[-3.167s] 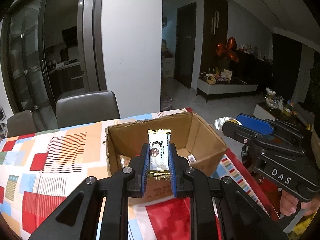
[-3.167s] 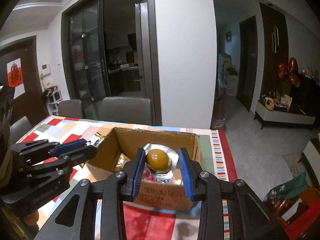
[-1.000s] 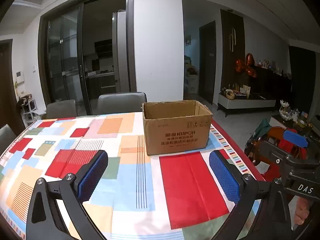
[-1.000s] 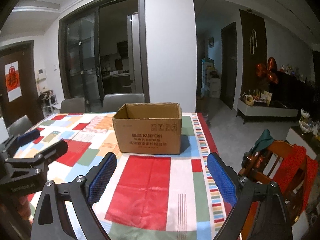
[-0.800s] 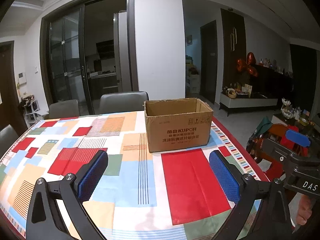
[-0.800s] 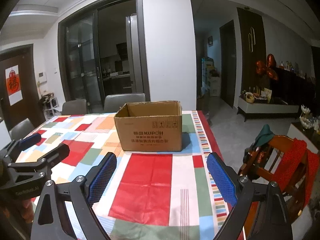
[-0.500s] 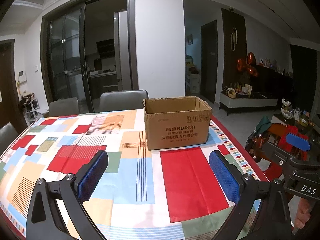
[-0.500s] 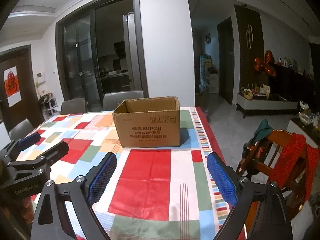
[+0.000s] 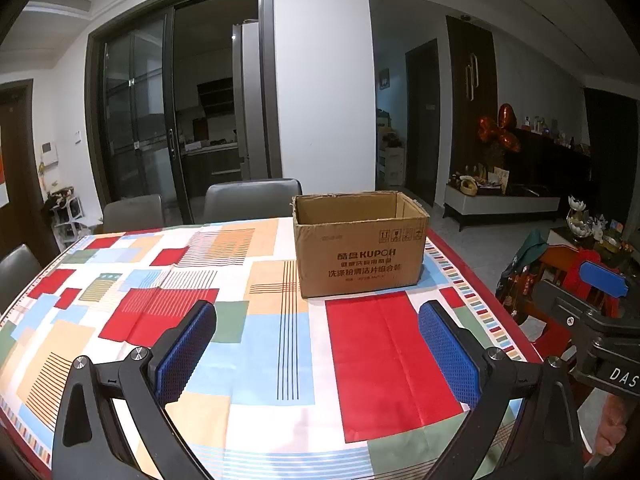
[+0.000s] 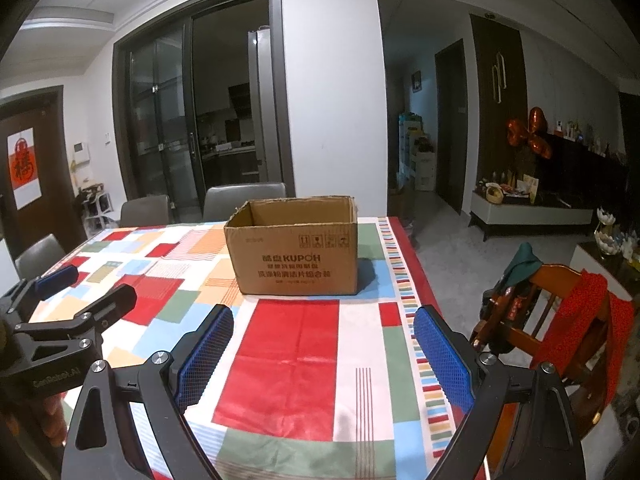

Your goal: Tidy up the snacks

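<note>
An open KUPOH cardboard box [image 9: 360, 248] stands on the patchwork tablecloth [image 9: 240, 320] of a dining table, toward its far right side, at 12 o'clock from both handheld tools. The left gripper [image 9: 318, 344] hovers above the near edge with its blue pads [image 9: 182, 350] spread wide and nothing between them; the right gripper [image 10: 323, 340], at 3 o'clock from it, is likewise wide apart and empty. Grey chairs [image 9: 252, 200] line the far side; a wooden chair [image 10: 560, 320] draped in red cloth sits at right. The box's contents are hidden by its walls.
</note>
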